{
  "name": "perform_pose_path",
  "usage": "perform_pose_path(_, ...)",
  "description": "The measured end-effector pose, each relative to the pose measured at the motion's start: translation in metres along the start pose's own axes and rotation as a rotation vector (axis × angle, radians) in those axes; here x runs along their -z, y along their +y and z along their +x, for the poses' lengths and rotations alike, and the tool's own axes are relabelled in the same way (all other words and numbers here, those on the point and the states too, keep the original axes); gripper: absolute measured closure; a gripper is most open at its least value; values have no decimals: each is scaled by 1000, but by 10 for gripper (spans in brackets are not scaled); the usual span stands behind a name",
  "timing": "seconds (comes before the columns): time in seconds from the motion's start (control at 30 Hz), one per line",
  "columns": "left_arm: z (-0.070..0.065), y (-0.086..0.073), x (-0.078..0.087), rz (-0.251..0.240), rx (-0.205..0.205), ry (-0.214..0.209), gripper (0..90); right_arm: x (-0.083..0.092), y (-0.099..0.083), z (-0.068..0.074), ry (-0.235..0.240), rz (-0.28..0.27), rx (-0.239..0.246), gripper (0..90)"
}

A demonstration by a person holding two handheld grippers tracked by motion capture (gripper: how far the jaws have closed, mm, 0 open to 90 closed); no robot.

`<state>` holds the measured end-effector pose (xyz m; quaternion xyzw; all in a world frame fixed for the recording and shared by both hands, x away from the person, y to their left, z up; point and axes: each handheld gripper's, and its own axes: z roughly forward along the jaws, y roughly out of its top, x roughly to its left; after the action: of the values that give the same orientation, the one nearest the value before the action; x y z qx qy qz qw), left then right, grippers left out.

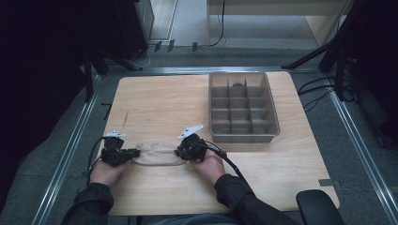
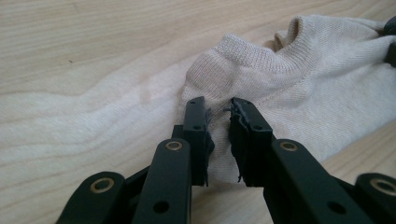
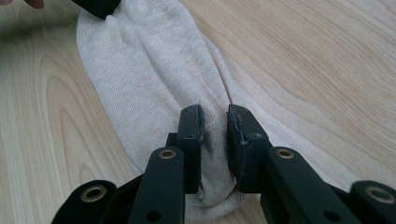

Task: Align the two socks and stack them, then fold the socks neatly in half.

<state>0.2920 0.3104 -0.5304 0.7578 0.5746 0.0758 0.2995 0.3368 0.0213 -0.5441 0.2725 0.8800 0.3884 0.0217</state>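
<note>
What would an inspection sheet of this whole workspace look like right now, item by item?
Surface: pale wooden table, bare apart from the items below.
Job's things: cream sock lying flat near the front edge, stretched between the two grippers.
Clutter: grey divided tray at the far right; a small dark item sits in one far compartment, too small to identify.
Grippers: left gripper and right gripper each have jaws at one end of the sock, fabric between them, a narrow gap showing.
Cables: black cable trails from the right gripper; more cables on the floor beyond.
Surroundings: grey carpet, metal floor rails, dark stands.
</note>
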Motion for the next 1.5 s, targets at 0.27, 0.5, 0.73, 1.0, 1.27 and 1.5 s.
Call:
perform_pose_path(0.27, 8, 3, 0, -11, 19, -14, 724, -7, 6, 3, -11, -13, 2, 689)
perform_pose_path(0.5, 4, 6, 10, -43, 45, -16, 626, -1, 9, 1, -2, -25, -18, 663)
perform_pose_path(0.73, 1, 6, 19, -69, 42, -13, 540, 11, 12, 1, 8, -32, -7, 646)
perform_pose_path(1.0, 7, 0, 22, -96, 45, -4, 490, 28, 10, 5, 17, -50, 26, 667)
perform_pose_path(1.27, 11, -4, 15, -82, 56, -7, 481, 28, 5, 6, 30, -53, 44, 715)
perform_pose_path(1.5, 12, -3, 5, -55, 49, 7, 469, 18, -2, 8, 26, -27, 49, 711)
